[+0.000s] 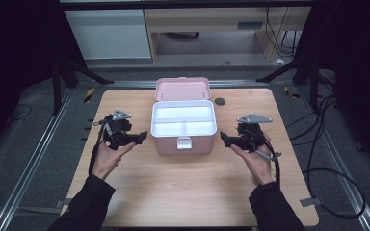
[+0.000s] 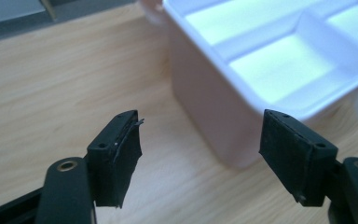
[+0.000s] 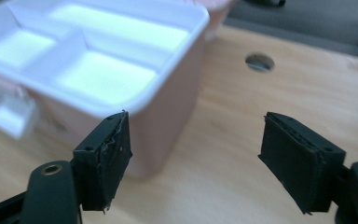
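Pink plastic lidded box (image 1: pixel 183 126) sat mid-table, lid up, white tray (image 1: pixel 183 120) showing. Flanked by left gripper (image 1: pixel 142 136) and right gripper (image 1: pixel 224 138), both spread wide, empty. Perhaps liable to slide under uneven squeezing.

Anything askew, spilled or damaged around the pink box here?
Nothing spilled or askew. The pink box sits square on the table, lid open, white tray empty. One small oddity: the black pads on the right claw look frayed at their edges.
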Demonstrator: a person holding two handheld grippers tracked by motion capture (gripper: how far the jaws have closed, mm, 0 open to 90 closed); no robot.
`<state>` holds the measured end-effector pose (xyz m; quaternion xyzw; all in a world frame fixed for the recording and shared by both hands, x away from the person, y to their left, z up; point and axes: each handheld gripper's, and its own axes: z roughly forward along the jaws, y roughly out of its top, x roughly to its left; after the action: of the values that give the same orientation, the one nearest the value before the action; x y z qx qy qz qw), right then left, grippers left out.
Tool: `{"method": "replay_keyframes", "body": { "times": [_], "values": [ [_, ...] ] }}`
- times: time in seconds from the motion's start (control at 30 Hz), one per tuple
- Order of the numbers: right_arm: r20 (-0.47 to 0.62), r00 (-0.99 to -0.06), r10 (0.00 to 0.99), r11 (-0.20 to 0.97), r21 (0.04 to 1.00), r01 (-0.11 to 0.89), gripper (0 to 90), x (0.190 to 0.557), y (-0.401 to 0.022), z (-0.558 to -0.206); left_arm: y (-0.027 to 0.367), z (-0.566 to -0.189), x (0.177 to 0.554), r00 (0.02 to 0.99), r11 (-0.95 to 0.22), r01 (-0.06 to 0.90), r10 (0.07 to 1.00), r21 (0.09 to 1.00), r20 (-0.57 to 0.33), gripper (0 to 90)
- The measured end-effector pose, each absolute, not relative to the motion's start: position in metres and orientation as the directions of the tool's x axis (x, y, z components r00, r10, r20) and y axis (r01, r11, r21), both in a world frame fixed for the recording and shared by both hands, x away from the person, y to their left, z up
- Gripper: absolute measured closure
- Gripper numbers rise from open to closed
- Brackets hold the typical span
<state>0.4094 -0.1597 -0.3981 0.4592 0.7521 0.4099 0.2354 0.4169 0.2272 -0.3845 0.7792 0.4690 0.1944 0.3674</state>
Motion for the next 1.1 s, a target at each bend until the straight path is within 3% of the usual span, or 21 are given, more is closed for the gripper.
{"method": "replay_keyframes", "body": {
  "times": [0.2, 0.43, 0.5, 0.63, 0.83, 1.1],
  "values": [
    [0.075, -0.5, 0.863, 0.208, 0.849, 0.486, 36.9, 0.437, -0.133, -0.397, 0.208, -0.391, 0.436, 0.481, -0.279, 0.598, 0.875, 0.752, -0.058, 38.0],
    [0.014, -0.518, 0.856, 0.289, 0.817, 0.5, 47.7, 0.449, -0.121, -0.41, 0.2, -0.403, 0.445, 0.492, -0.281, 0.61, 0.867, 0.741, -0.077, 51.0],
    [0.022, -0.528, 0.849, 0.294, 0.809, 0.508, 56.3, 0.449, -0.121, -0.414, 0.197, -0.404, 0.445, 0.504, -0.3, 0.603, 0.862, 0.739, -0.062, 55.1],
    [0.0, -0.529, 0.849, 0.315, 0.803, 0.506, 57.9, 0.444, -0.118, -0.412, 0.198, -0.404, 0.447, 0.511, -0.301, 0.604, 0.857, 0.738, -0.067, 60.7],
    [-0.047, -0.541, 0.839, 0.356, 0.801, 0.482, 58.8, 0.434, -0.109, -0.409, 0.204, -0.403, 0.446, 0.505, -0.3, 0.612, 0.86, 0.732, -0.069, 63.2],
    [-0.026, -0.539, 0.842, 0.335, 0.809, 0.483, 60.0, 0.427, -0.108, -0.41, 0.205, -0.402, 0.436, 0.505, -0.313, 0.61, 0.861, 0.728, -0.053, 63.2]
  ]
}}
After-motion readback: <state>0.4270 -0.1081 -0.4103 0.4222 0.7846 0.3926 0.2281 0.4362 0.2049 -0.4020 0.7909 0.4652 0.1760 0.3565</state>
